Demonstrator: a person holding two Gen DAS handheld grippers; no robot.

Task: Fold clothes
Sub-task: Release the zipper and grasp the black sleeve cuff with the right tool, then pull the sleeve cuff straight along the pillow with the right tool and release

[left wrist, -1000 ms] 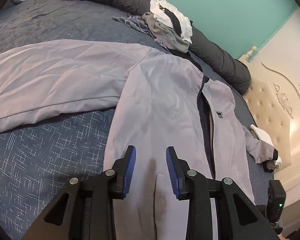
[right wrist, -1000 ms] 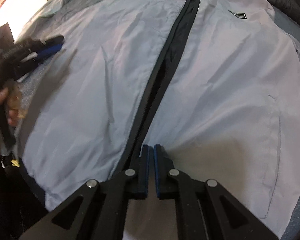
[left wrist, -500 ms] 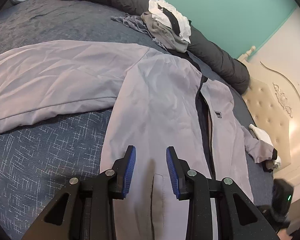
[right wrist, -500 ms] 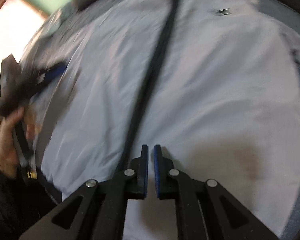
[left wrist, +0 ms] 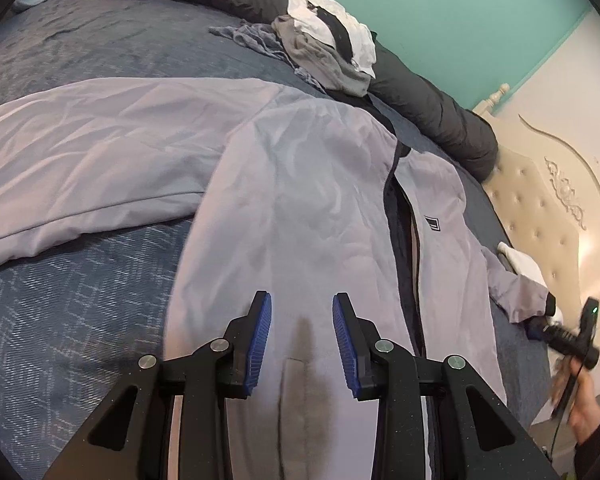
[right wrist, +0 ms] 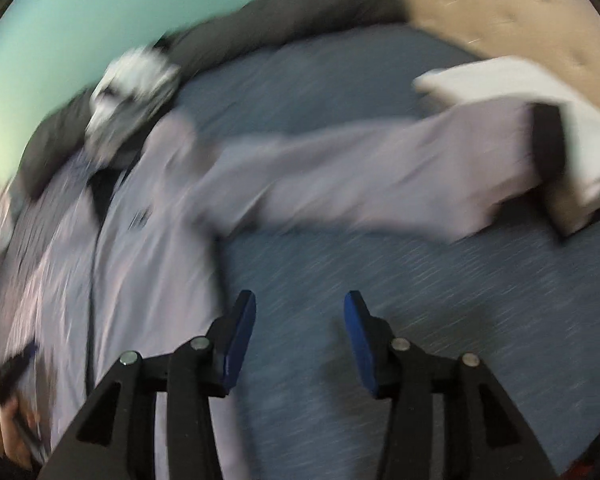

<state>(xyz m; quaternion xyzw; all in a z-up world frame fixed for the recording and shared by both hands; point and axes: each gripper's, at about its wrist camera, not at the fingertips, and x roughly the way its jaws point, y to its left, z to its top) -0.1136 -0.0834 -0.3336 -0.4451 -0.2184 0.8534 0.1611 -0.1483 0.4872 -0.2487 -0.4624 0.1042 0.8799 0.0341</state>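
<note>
Swinging off the jacket's zip toward its right sleeve, the right gripper (right wrist: 298, 340) now hangs over bare blue bedspread (right wrist: 400, 300), its jaws opening with nothing between them, where a second ago they were pinched shut at the hem; the picture is blurred by the sweep.

Across the bed, the pale grey jacket (left wrist: 300, 200) lies front-up and spread flat, zip partly undone, collar toward the far dark bolster (left wrist: 420, 92). One sleeve stretches far out to the left (left wrist: 80, 152); the other (right wrist: 380, 176) reaches right toward the padded headboard (left wrist: 540, 208), its dark cuff resting on a white pillow (right wrist: 500, 84). A small heap of other clothes (left wrist: 328, 52) waits at the far side, on the bolster.

Nearest, the left gripper (left wrist: 302, 340) hovers partly open and empty above the jacket's near hem.

No fold shows yet: the garment is only laid out, and by the look of it both sleeves, the body and the far heap remain to be done.
</note>
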